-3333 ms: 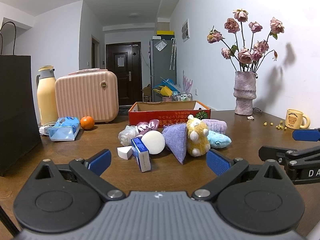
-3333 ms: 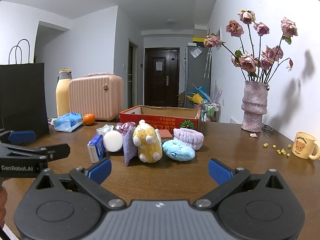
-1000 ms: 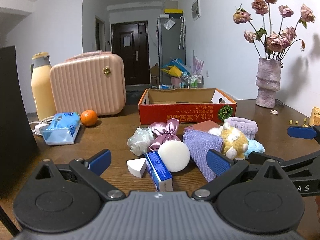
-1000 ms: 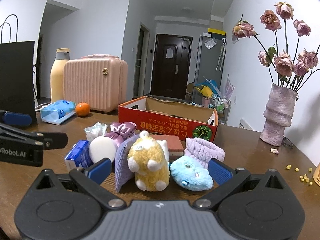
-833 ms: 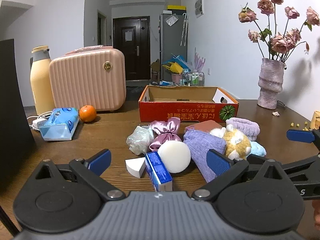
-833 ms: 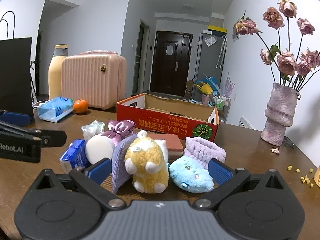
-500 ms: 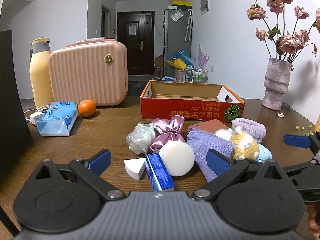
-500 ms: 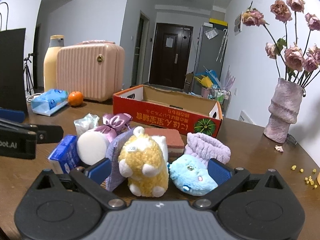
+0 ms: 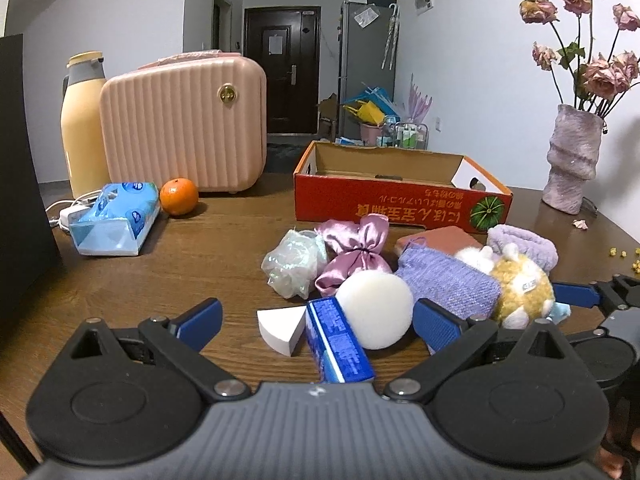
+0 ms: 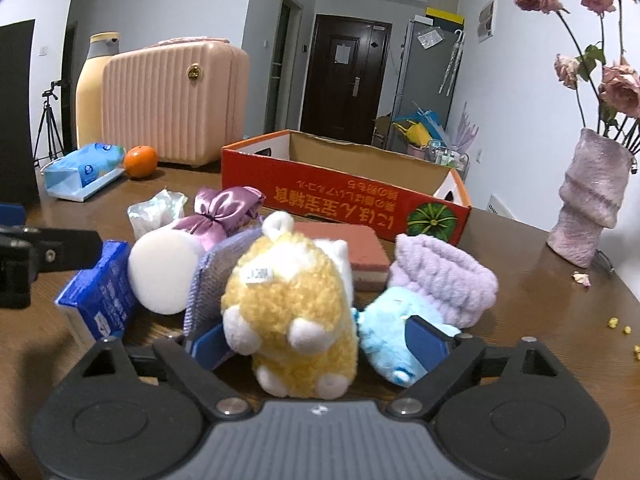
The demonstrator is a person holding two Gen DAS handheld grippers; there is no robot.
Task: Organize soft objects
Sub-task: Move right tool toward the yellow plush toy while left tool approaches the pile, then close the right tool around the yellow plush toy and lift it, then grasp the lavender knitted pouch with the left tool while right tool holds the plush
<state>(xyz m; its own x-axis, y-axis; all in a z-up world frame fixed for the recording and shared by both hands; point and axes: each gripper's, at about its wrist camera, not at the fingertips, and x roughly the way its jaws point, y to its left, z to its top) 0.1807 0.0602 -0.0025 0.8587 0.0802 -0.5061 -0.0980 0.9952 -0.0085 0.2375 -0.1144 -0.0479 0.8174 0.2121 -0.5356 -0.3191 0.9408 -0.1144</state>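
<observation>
A heap of soft things lies before a red cardboard box (image 10: 340, 196) on the brown table. My right gripper (image 10: 316, 344) has its jaws closing around the yellow plush toy (image 10: 292, 304); the right pad lies against the blue plush (image 10: 384, 336) and neither pad presses the yellow one. A purple headband (image 10: 444, 280) sits behind them. My left gripper (image 9: 318, 324) is open over a white wedge sponge (image 9: 280, 326), a blue carton (image 9: 338, 346) and a round white sponge (image 9: 374, 310). A purple knit pouch (image 9: 448, 280) and a pink satin bow (image 9: 354, 252) lie beyond.
At the back left stand a pink case (image 9: 184, 124), a yellow bottle (image 9: 82, 120), an orange (image 9: 179, 196) and a tissue pack (image 9: 114, 218). A black bag (image 9: 20, 184) blocks the left edge. A vase of dried roses (image 9: 572, 160) stands far right.
Both grippers have moved forward and lower toward the heap. The right gripper's jaws have narrowed, and the yellow plush now sits between them.
</observation>
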